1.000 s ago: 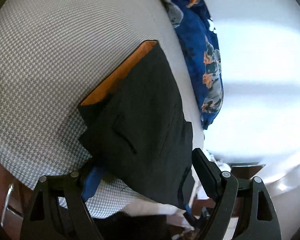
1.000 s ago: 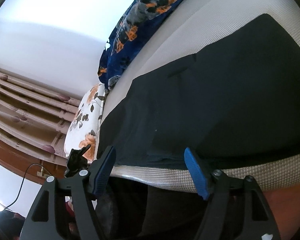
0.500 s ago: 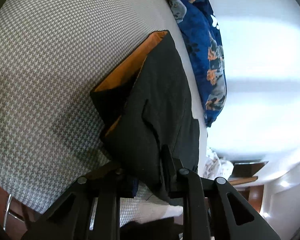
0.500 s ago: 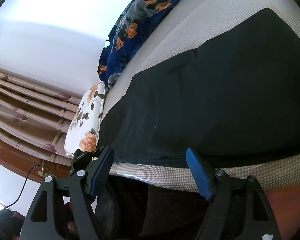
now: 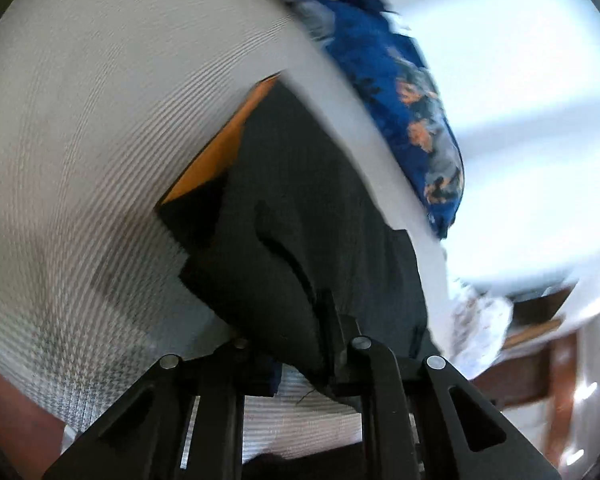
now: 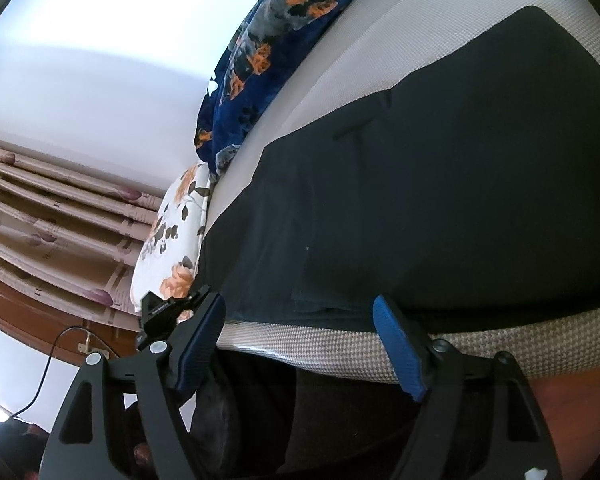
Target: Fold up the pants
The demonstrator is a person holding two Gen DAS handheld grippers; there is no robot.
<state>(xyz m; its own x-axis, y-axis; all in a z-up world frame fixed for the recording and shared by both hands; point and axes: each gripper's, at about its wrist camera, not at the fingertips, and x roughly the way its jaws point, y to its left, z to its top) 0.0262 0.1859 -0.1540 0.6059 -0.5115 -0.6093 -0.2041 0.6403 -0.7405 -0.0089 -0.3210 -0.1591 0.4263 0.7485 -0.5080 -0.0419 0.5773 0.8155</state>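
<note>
Black pants [image 5: 300,216] flat on bed [image 5: 80,140]. Left gripper [image 5: 292,344] pinches hem at 6 o'clock. Right gripper [image 6: 300,336] wide, empty, near edge. Lift evenly toward 12 o'clock, keep edges aligned.

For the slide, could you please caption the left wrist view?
Left hand-held gripper shut on a corner of the black pants, lying on the houndstooth bed cover.

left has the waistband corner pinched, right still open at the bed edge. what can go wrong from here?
1. The left gripper pinches only a corner of the pants; it may slip out mid-fold.
2. The right gripper is open and holds nothing, so the near pants edge could drag off the bed.
</note>
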